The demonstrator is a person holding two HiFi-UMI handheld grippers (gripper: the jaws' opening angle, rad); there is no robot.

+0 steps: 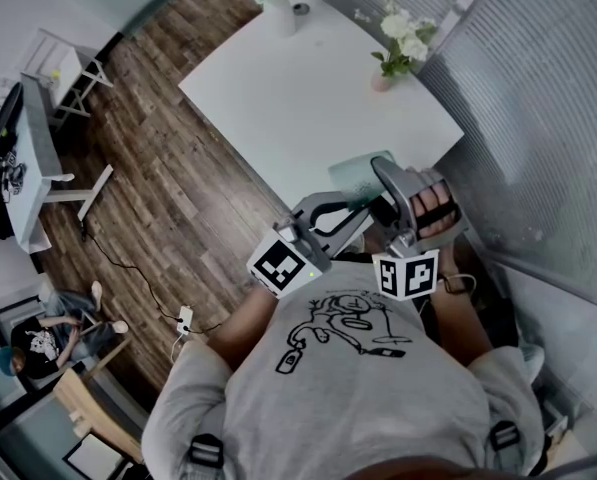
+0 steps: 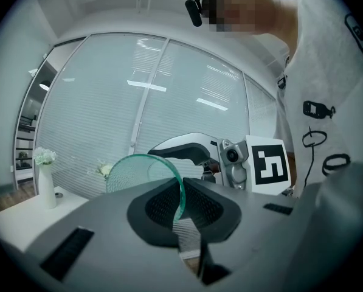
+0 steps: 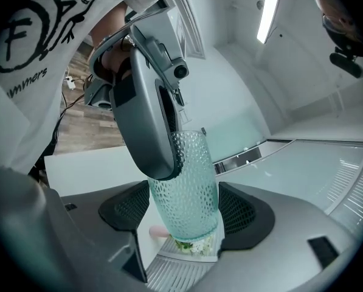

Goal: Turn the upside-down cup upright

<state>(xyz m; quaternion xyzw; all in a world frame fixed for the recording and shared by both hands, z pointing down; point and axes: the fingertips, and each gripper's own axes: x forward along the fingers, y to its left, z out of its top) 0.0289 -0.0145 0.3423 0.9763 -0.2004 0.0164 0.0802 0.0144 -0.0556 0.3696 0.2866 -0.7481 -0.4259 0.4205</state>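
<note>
Two vases of white flowers stand on the white table: a tall white vase at the far corner and a small pink vase by the ribbed glass wall. Both are well apart from the cup and nothing crowds it. The one cup, teal dimpled glass, hangs off the table above its near edge, between two tools. The left tool is clamped on the cup's wall at one end. The right tool has its jaws spread wide, with the cup's body between them. Across the dark wood floor a person sits near a white desk.
</note>
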